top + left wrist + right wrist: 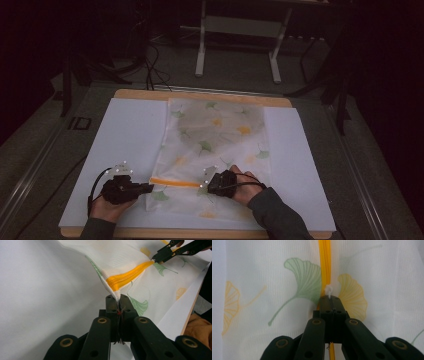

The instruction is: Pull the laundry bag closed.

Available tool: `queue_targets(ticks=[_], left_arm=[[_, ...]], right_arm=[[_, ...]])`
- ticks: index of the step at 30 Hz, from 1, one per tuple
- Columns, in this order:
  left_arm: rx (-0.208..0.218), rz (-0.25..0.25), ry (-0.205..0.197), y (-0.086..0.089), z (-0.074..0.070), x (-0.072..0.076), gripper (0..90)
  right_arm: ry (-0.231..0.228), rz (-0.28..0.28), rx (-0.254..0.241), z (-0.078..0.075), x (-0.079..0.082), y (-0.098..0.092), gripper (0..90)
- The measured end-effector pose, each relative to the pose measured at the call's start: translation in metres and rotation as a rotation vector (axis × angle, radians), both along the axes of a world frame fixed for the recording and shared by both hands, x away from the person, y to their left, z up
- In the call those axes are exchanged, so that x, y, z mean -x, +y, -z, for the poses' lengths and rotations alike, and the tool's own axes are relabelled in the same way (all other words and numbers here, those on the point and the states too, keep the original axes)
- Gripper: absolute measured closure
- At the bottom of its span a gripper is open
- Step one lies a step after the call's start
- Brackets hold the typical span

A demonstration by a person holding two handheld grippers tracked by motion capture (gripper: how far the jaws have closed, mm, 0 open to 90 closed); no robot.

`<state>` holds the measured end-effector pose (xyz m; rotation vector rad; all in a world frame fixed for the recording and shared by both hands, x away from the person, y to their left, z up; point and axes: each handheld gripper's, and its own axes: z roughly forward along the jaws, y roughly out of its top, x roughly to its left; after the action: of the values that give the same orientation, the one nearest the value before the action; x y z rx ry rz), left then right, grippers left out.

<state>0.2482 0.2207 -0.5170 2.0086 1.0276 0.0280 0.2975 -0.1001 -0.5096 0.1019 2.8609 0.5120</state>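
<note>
Mesh bag (pixel 215 145) lies flat on the table (pixel 125 135), and we pinch its corner in our left gripper (pixel 117 298) and its zip pull (pixel 328 290) in our right gripper (pixel 329 298), so next we likely draw the pull along the orange zip (pixel 175 182).

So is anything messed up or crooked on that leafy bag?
Only the mesh bag's corner: the left gripper pinches it up off the white board. The right gripper grips the white zipper pull. Nothing looks torn.
</note>
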Motion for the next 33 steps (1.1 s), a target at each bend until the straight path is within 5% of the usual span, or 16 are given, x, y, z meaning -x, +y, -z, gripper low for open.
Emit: queue_targets(ticks=[33], left_arm=[[0.003,-0.007,0.000,0.002,0.000,0.000,88.3]], right_arm=[[-0.003,0.028,0.012,-0.001,0.001,-0.024,90.0]])
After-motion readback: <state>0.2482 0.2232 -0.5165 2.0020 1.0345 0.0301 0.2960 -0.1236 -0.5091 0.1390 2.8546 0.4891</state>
